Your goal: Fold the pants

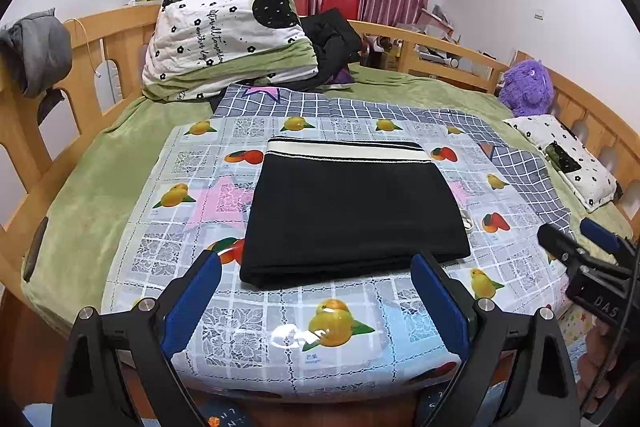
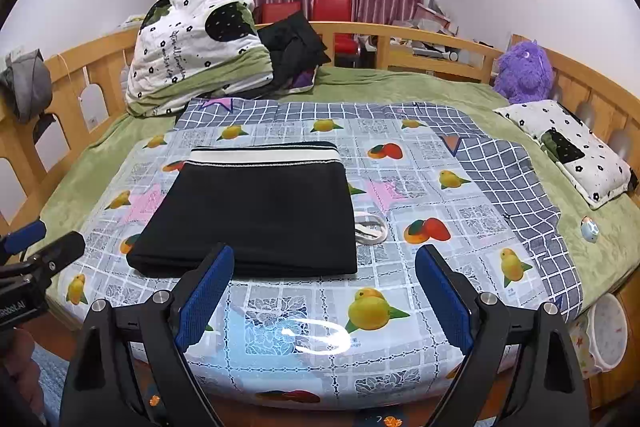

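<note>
Both grippers, left (image 1: 316, 301) and right (image 2: 324, 297), gape wide and hold nothing. Pants (image 1: 352, 211) lie folded just ahead, long side across, equally near both.

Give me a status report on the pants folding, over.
Left hand-held gripper open, empty. Right hand-held gripper open, empty. Black fabric pants folded flat on fruit-print plastic tablecloth. Nothing in the way.

folded pants (image 1: 352, 211) on tablecloth (image 1: 280, 339) mid-bed; quilt pile (image 1: 224, 35) behind left, pillow (image 1: 568, 159) right.
</note>
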Action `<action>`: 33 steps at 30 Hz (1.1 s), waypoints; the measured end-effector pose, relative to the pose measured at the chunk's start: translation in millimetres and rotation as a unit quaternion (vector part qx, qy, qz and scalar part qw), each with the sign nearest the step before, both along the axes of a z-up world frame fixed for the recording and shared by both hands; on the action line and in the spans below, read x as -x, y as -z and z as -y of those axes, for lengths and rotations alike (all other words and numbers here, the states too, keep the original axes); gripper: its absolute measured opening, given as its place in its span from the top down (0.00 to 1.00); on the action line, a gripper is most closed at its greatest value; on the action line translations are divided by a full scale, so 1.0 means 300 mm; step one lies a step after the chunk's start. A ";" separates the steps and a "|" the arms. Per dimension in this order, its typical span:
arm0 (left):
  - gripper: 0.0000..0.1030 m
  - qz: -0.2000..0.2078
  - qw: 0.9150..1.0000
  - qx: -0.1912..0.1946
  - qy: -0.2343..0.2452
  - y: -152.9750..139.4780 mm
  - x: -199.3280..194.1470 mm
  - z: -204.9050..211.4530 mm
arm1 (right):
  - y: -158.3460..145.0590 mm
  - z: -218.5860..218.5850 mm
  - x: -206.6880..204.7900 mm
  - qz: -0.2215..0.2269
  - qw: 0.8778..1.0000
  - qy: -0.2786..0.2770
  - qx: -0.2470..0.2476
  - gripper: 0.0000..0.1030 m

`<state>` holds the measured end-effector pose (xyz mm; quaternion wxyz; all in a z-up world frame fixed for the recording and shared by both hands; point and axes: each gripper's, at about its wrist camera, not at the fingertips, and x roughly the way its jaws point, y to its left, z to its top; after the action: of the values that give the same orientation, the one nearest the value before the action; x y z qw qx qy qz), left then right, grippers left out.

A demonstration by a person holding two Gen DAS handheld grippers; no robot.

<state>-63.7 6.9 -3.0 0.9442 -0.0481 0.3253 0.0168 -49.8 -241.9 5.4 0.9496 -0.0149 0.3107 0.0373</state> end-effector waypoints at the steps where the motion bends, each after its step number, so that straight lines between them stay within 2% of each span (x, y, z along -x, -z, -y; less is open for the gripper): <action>1: 0.07 0.001 1.000 -0.001 0.001 -0.001 0.002 0.000 | -0.003 0.002 0.001 0.001 1.000 0.003 0.001 0.12; 33: 0.07 0.000 1.000 -0.002 0.000 0.000 0.001 -0.010 | -0.007 0.027 0.000 0.000 1.000 0.016 -0.008 0.12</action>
<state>-64.0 9.8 -3.0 0.9444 -0.0464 0.3250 0.0174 -49.7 -249.8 7.3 0.9503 -0.0025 0.3102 0.0245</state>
